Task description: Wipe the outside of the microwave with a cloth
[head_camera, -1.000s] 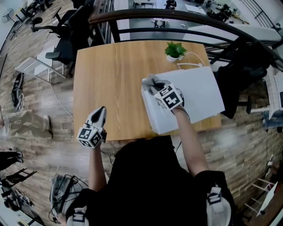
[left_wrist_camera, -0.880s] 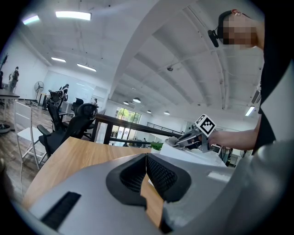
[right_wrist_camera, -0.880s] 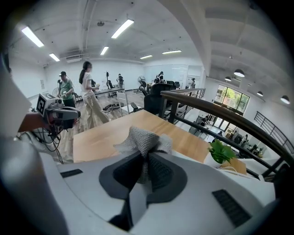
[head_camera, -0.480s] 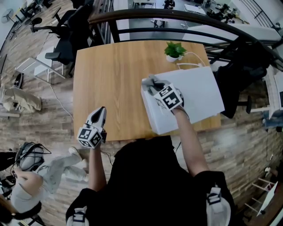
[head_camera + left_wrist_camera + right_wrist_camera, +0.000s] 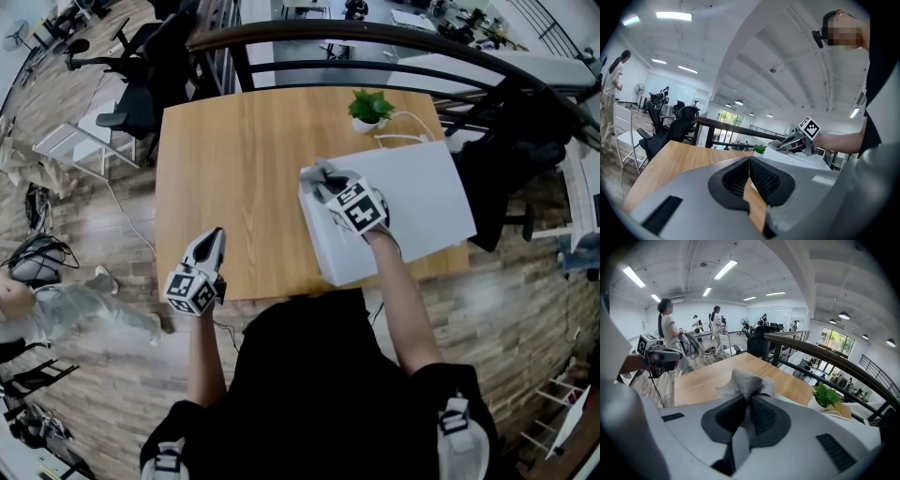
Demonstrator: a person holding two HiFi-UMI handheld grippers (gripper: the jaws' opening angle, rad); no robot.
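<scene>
Pinched cloth tight in right claw, just over corner of microwave beneath it. Held left claw, jaws together and empty, above counter edge, with microwave well off to its right.

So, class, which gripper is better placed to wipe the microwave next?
Right: the right gripper is shut on the grey cloth atop the microwave; the left gripper, shut and empty, is off it.

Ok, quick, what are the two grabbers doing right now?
Left gripper: shut, holding nothing.
Right gripper: shut on the grey cloth.
</scene>
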